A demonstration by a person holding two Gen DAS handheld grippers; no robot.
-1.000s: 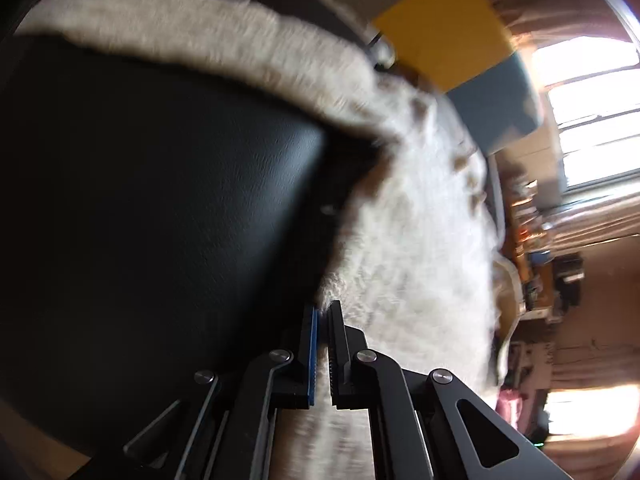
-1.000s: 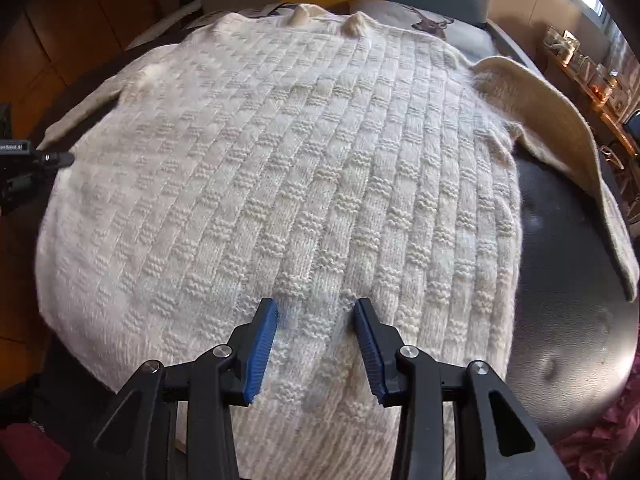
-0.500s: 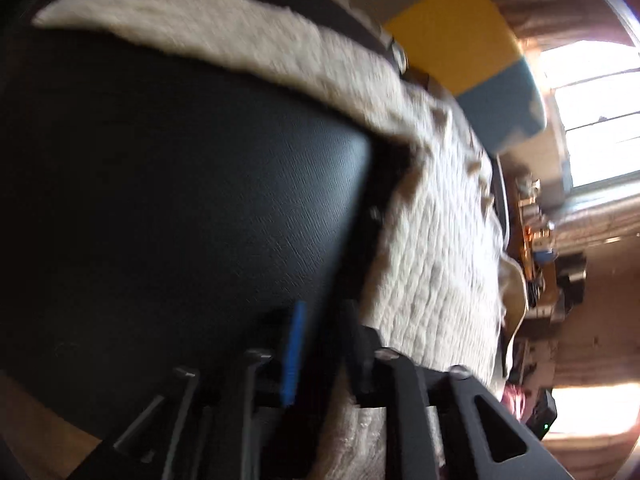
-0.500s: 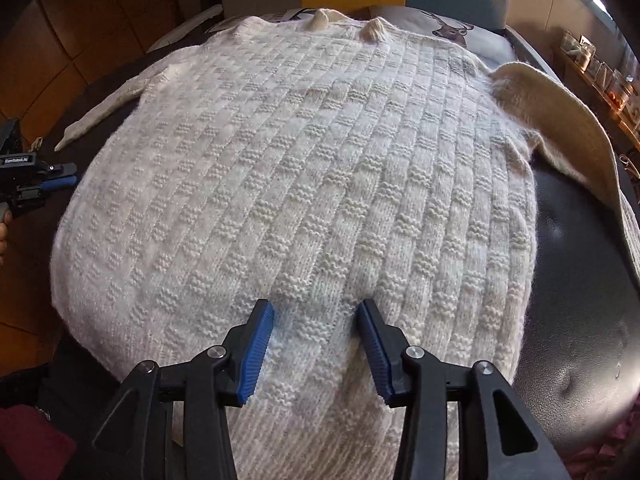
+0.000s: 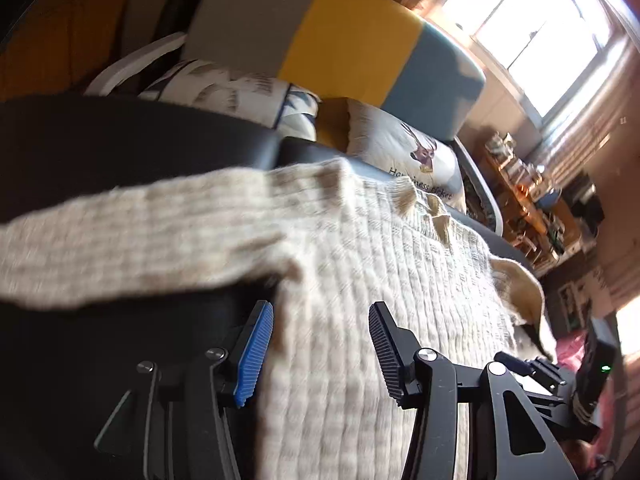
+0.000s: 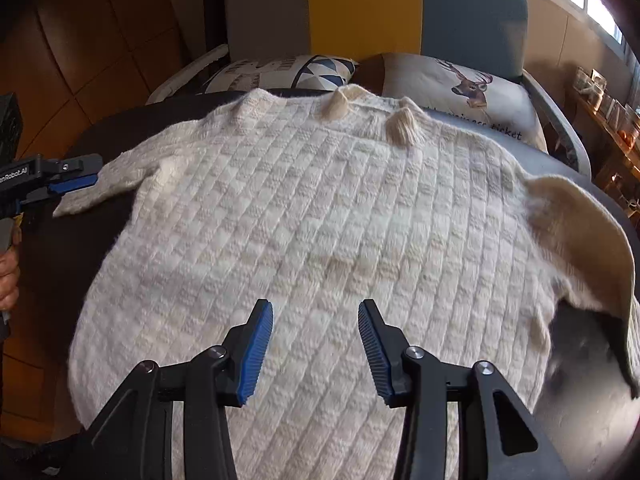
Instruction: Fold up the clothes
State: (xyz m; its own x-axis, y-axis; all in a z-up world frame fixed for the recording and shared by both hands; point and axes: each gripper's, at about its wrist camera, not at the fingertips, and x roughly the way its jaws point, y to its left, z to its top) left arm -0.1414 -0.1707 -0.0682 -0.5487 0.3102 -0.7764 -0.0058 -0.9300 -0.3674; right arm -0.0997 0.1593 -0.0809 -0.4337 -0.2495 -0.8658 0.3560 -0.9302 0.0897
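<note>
A cream knitted sweater (image 6: 320, 216) lies spread flat on a black leather surface (image 6: 584, 408), neck towards the cushions. Its left sleeve (image 6: 116, 184) sticks out sideways and its right sleeve (image 6: 580, 236) curls up at the edge. My right gripper (image 6: 316, 344) hovers open over the hem area with nothing between its fingers. My left gripper (image 5: 320, 344) is open too, straddling the sweater's side edge just below the left sleeve (image 5: 120, 240). The right wrist view shows this left gripper (image 6: 68, 180) beside the sleeve's end.
Two printed cushions (image 6: 460, 92) lean against a grey, yellow and blue backrest (image 6: 360, 4) behind the sweater. A cluttered shelf (image 5: 528, 200) and a bright window (image 5: 532, 16) are on the right. A person's hand (image 6: 8, 280) shows at the left edge.
The left gripper was shut on the sweater's side edge, then let go and opened, and now faces along the sweater below the sleeve. The right gripper pulled back slightly and stayed open.
</note>
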